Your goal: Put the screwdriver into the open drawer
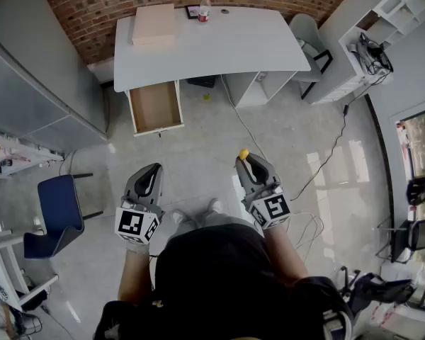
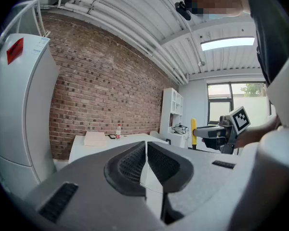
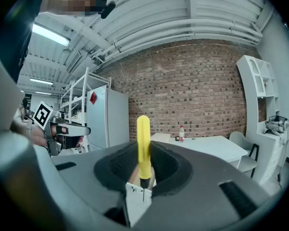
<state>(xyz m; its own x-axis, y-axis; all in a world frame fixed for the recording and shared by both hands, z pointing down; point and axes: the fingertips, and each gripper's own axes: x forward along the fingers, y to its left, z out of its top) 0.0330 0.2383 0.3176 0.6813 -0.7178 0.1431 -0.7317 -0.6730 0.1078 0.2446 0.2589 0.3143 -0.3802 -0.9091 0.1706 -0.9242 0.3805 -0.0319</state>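
Closest to me, the left gripper [image 1: 150, 176] has its jaws pressed together with nothing between them, held out low in front of the person's body. Just beside it, the right gripper [image 1: 246, 160] has its jaws closed on the screwdriver [image 3: 143, 148]. The jaws pinch the lower part of the yellow handle, so most of the handle stands up above them, and a short bit of thin metal shaft shows below. I judge the tool to be light and stiff, so weight won't trouble me. The handle looks smooth and round, though, so it could swivel or slide in the pads if I swing it hard. The handle is the right place to hold it, being the thickest part. Once let go it will likely roll, so I'd lay it down low and flat, not drop it. Across a stretch of bare floor, well apart from both grippers, the drawer [image 1: 156, 107] stands pulled out from the left end of the white desk [image 1: 219, 44], and its wooden bottom looks bare. Farther back on the desk top sit a flat pale box [image 1: 154, 24] and a small bottle [image 1: 204, 8], near the brick wall
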